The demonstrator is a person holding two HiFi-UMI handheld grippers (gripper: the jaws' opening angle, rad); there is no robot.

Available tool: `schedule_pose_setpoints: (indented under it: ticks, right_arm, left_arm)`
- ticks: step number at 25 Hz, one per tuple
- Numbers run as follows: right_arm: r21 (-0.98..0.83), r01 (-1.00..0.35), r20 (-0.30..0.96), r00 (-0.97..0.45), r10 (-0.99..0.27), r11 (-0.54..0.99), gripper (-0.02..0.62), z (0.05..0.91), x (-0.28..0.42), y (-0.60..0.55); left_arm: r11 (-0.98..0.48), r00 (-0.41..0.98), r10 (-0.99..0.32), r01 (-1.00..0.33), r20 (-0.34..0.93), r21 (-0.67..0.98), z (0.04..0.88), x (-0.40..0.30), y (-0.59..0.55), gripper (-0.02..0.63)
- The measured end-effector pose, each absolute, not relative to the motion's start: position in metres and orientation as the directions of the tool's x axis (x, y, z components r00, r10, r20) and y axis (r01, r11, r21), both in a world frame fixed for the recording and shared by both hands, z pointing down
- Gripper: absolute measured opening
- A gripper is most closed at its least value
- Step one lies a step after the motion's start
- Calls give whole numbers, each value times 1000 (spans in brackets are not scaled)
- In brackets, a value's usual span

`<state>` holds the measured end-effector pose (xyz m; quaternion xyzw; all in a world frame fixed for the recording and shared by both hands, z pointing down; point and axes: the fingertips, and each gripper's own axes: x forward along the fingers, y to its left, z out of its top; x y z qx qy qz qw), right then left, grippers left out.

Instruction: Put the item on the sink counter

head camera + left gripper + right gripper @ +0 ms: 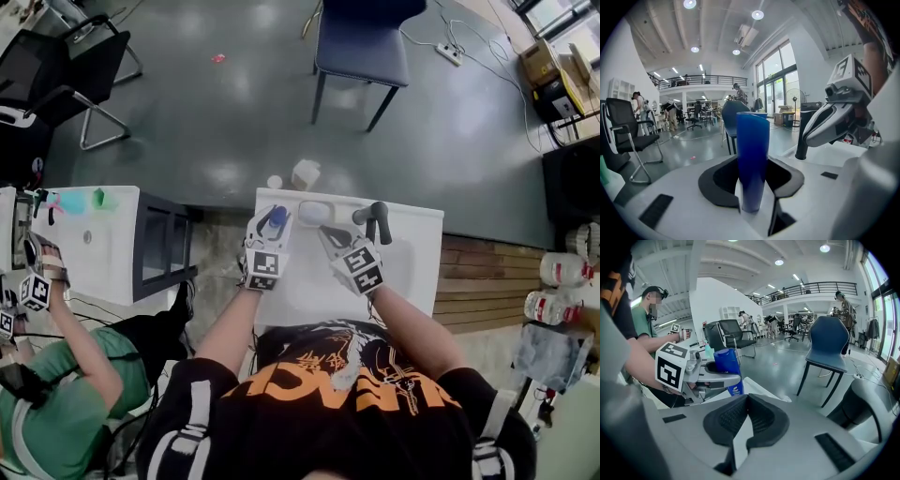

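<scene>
A blue bottle point(752, 154) stands upright between the pads of my left gripper point(752, 177), which is shut on it. In the head view the left gripper point(271, 221) holds the bottle point(274, 218) over the back left part of the white sink counter point(417, 246). My right gripper point(330, 236) hovers beside it, left of the black faucet point(376, 219). The right gripper point(747, 397) has its pads together with nothing between them. From the right gripper view the bottle point(727, 367) shows in the left gripper's jaws.
A blue chair point(361, 42) stands on the grey floor beyond the sink. Black chairs point(80, 66) are at the far left. Another person in a green shirt point(56, 403) works at a white table point(103, 234) on the left. Bottles point(562, 272) sit at the right edge.
</scene>
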<state>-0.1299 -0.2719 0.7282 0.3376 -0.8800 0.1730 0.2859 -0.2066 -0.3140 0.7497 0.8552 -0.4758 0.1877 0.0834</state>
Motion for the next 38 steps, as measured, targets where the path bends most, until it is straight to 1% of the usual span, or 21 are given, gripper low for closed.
schedule_pose_setpoints:
  ticks: [5,8,15,20,26,28,29,30,32,38]
  right_arm:
    - [-109,-691,620,-609,-494,714,14,727,-130,-268]
    - [-113,-690,616,-613,-495,715,14,726,-131,-266]
    - [-106,-692,607,-614,-505,714,14,720,-128,-262]
    - [-101,-698,588,-616,-524,709,14,712,-118,-258]
    - [-87,-694,549,-632,-547,715,14,690,-110,-242]
    - [-80,-689,523,-644,-559,720,14,676,-107,-236]
    - [-80,-689,508,-650,-566,720,14,668,-105,-233]
    - [-80,-691,494,-653,-573,718,14,662,-102,-230]
    - [-80,-698,468,-657,-591,712,14,650,-95,-223]
    - [-73,-717,393,-659,-641,693,14,616,-69,-221]
  left_arm:
    - [-533,472,-780,-845,411,-41,749,-210,-311,177]
    - [-532,476,-785,-846,397,-36,744,-210,-313,232]
    - [-538,469,-778,-841,417,-57,742,-210,-310,249]
    - [-554,476,-777,-828,412,-88,724,-207,-309,302]
    - [-517,435,-815,-845,382,-140,689,-213,-299,302]
    - [-499,424,-833,-854,355,-150,671,-214,-296,302]
    - [-491,423,-843,-857,333,-155,660,-213,-293,296]
    - [-486,422,-850,-859,315,-160,651,-212,-289,270]
    - [-489,429,-854,-855,296,-174,636,-207,-278,156]
    - [-526,467,-839,-829,279,-192,611,-171,-262,89]
